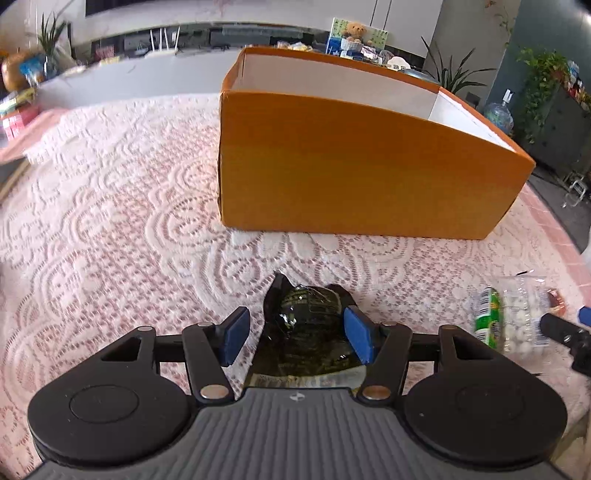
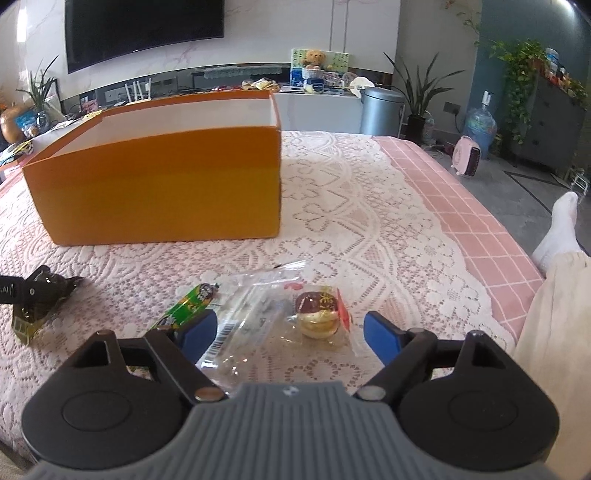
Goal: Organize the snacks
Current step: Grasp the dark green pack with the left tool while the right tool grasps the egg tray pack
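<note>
Left gripper (image 1: 295, 334): open astride dark crinkly foil snack packet (image 1: 308, 332)
Right gripper (image 2: 290, 332): open astride clear plastic bag (image 2: 258, 325)
Far: open orange cardboard box (image 2: 159, 192)

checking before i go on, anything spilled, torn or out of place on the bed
Nothing looks spilled or damaged. The snacks simply lie loose on the lace cover, outside the orange box: a dark packet, a green stick, a clear bag and a wrapped pastry.

Wall-mounted television (image 2: 144, 31), potted plants (image 2: 417, 92)

Snack packets (image 2: 280, 321) lie before the box (image 2: 159, 192) on the tablecloth (image 2: 369, 229).
</note>
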Motion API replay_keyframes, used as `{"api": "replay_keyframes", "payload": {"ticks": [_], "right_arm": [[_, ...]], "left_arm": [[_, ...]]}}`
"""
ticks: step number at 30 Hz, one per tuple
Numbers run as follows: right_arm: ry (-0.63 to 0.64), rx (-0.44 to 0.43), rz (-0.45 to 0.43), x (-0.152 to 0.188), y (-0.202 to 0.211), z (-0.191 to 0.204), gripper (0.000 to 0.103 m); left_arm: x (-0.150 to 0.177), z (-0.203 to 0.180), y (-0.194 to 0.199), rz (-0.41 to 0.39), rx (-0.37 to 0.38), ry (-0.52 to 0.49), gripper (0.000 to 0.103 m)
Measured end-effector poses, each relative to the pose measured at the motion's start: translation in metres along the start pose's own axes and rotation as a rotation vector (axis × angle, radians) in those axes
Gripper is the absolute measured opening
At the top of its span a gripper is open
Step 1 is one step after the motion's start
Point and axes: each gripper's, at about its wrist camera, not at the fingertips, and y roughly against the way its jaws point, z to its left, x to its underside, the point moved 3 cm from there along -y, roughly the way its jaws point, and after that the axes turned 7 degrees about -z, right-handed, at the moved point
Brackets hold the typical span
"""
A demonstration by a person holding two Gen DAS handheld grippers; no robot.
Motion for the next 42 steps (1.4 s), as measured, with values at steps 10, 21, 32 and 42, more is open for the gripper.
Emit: {"api": "replay_keyframes", "payload": {"ticks": [10,21,32,42], "right_arm": [[-0.02,0.017,-0.034,-0.002,-0.002,-0.001,0.069],[-0.016,-0.066,0.01,0.006,-0.009,0.016,0.056],[0.001,-0.092,0.019,0.009,-0.011,0.026,0.043],[-0.093,-0.156,0.107,0.013,-0.034,0.02,0.068]], "left_arm": [[0.006,-0.018,-0.01,-0.011,0.02,-0.088,0.054],[0.009,-0.023,-0.004,-0.033,0.043,-0.107,0.043],[0.015,-0.028,0.003,-0.022,0.065,-0.119,0.043],[0.016,-0.027,0.002,-0.022,0.077,-0.114,0.043]]}}
